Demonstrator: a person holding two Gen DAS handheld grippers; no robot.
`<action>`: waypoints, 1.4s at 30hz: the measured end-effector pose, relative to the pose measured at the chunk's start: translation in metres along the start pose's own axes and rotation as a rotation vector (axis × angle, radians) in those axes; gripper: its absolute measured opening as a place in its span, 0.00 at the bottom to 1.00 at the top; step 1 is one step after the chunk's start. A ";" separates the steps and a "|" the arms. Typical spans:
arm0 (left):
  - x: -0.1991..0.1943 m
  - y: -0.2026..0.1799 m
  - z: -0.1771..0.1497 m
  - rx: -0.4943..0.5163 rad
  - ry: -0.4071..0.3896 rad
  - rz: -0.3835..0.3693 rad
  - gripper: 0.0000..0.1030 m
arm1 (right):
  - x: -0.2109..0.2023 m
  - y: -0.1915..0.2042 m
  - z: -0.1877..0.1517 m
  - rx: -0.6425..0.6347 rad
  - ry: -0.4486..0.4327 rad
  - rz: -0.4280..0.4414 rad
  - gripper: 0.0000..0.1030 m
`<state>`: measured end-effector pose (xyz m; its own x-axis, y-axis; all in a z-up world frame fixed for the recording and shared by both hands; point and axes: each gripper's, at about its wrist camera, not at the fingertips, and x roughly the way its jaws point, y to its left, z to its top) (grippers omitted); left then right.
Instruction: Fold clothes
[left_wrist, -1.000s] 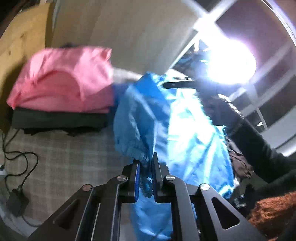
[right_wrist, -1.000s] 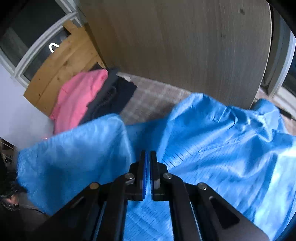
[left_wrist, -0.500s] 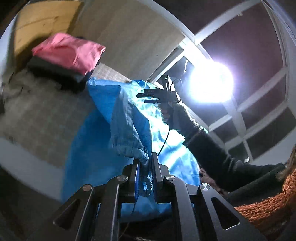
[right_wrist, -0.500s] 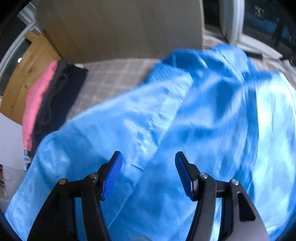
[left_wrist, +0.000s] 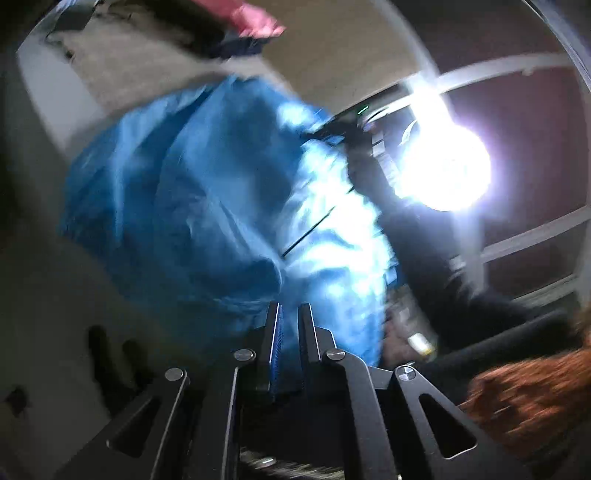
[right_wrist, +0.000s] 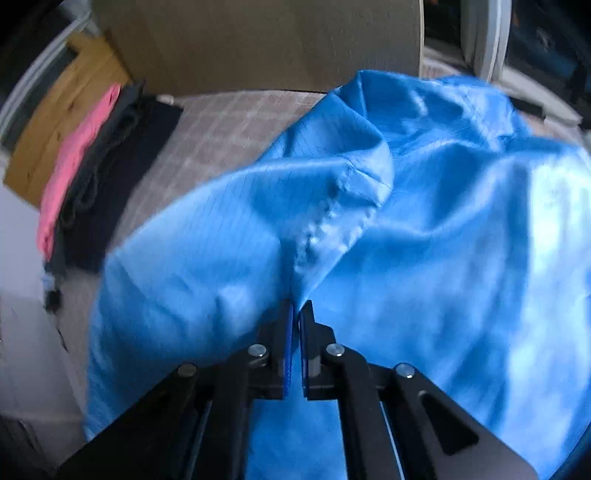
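garment: blue jacket (right_wrist: 424, 229) bunched over the checked bed cover (right_wrist: 229, 125)
right gripper (right_wrist: 295, 314): jaws pinched on a jacket fold
left gripper (left_wrist: 290, 314): jaws nearly together; grip on cloth unclear
stack: pink top (right_wrist: 70, 158) on dark clothes (right_wrist: 122, 166), left

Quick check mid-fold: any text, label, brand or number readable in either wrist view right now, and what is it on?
None readable in either view.
Blue garment: no tag, print or logo shows on the visible fabric.
Pink folded garment and the dark clothes beside it: plain, no text.
Left wrist view: heavily motion-blurred; the small pale object at lower right is too blurred to read.
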<state>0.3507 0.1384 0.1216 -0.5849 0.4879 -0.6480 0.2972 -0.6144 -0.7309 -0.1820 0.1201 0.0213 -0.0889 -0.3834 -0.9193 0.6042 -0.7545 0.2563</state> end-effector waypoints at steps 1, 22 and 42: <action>0.004 0.000 0.008 0.015 0.007 0.021 0.07 | -0.006 -0.004 -0.004 -0.018 0.005 -0.002 0.03; 0.145 -0.028 0.324 0.425 0.052 0.248 0.30 | -0.034 -0.047 0.053 -0.006 -0.046 -0.075 0.41; 0.157 -0.020 0.334 0.395 0.105 0.046 0.00 | -0.030 -0.062 0.048 -0.064 -0.120 0.186 0.05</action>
<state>0.0010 0.0203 0.1059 -0.4914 0.5024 -0.7114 -0.0030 -0.8178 -0.5755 -0.2548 0.1525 0.0472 -0.0628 -0.5763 -0.8148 0.6674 -0.6313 0.3950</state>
